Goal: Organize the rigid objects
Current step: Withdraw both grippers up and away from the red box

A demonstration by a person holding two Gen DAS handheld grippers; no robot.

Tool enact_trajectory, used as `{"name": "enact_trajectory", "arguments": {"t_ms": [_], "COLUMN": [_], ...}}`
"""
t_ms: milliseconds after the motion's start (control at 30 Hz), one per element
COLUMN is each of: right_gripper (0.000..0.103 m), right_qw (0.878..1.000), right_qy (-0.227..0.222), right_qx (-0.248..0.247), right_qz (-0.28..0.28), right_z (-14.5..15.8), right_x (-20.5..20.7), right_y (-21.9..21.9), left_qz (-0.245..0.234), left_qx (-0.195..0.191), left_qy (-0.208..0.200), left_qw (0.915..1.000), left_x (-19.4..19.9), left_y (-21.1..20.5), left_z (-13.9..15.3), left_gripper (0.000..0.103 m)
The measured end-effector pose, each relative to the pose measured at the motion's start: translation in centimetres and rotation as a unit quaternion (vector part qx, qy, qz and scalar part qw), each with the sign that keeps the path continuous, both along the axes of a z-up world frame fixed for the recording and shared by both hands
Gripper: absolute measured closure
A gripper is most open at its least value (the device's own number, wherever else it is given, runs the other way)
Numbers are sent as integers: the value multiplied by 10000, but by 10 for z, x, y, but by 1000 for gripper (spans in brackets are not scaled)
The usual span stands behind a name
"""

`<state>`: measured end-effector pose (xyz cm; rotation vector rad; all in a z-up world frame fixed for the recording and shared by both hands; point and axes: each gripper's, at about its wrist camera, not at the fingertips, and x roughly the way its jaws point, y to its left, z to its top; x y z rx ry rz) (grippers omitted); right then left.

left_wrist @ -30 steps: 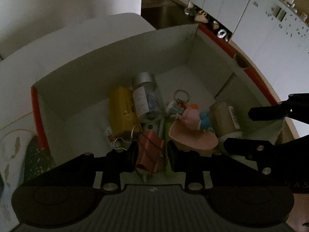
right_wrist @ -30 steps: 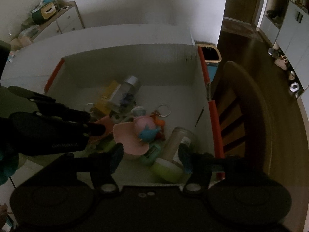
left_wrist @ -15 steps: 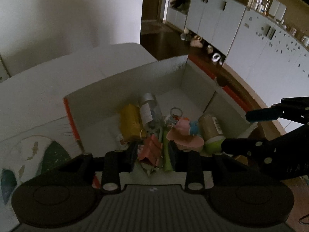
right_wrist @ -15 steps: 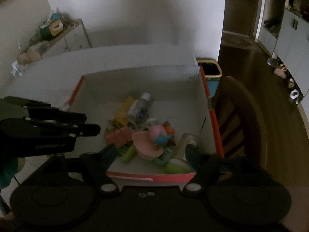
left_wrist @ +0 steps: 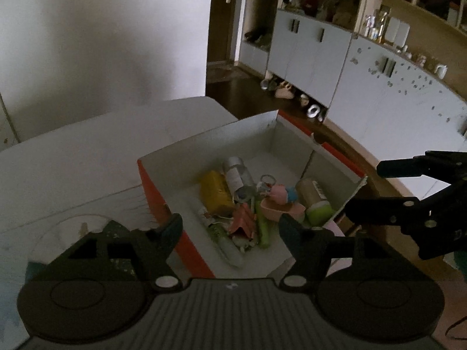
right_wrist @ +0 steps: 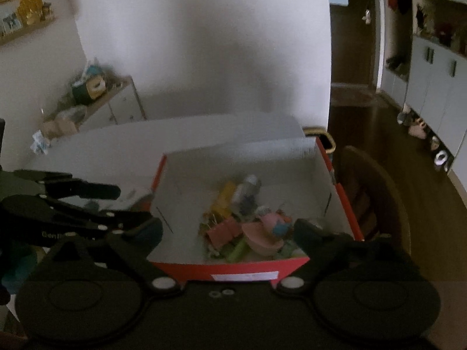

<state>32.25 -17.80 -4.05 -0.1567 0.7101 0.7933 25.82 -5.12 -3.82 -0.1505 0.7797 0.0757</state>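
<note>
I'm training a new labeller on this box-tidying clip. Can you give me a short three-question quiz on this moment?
1. True or false: the left gripper grips the pink binder clip.
2. Which lies nearest the far wall of the box? A) silver-capped bottle B) green-capped tube C) binder clip
3. Fill in: the right gripper holds ____.

Key:
1. False: its jaws have just been opening and the clip lies loose in the box.
2. A
3. Nothing: its jaws have just been opening wide and are empty.
</note>
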Motion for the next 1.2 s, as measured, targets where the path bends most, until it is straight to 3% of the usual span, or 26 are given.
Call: {"name": "enact_trajectory", "arguments": {"t_ms": [167, 333, 500, 1200], "right_gripper": [1, 0, 0, 0], "right_qw": [9994, 9981, 9968, 9903], "right_qy": [-193, -344, -413, -328], "right_qx": [184, 274, 337, 487], "right_qz": [-217, -439, -598, -1262], "right_z": [6, 8, 8, -3], "right_x": [-23, -43, -63, -108], "right_y": [2, 8, 14, 10], "left_qz": [-159, -283, -455, -997], "left_qx": [47, -30, -62, 12], "left_qy": [-160, -178, -284, -731], "left_qw": [9997, 9994, 9985, 9923], "left_x": [-18, -32, -46, -84], "left_y": [8, 17, 21, 20], "left_z": [5, 5, 7, 19], "left_gripper": [19, 18, 3, 1]}}
